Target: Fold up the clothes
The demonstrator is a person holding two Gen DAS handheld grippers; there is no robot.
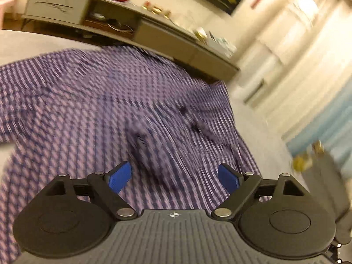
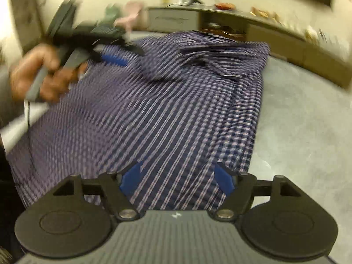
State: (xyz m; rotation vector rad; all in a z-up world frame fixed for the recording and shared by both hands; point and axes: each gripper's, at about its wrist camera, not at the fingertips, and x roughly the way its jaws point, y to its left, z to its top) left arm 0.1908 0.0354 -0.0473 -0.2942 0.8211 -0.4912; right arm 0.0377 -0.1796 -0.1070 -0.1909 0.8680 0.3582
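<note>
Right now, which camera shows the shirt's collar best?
The right wrist view: the checked shirt lies mostly in frame, and its collar shows folded at the far end. The left wrist view is too blurred; it shows only smeared fabric in front of the open left claw.

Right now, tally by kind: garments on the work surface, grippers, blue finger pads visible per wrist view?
Shirts: 1, the plaid shirt, spread on the grey surface.
Grippers: 2, left gripper and right gripper, both open over the fabric.
Blue pads: 4, two per view, e.g..
Total: 7.
</note>
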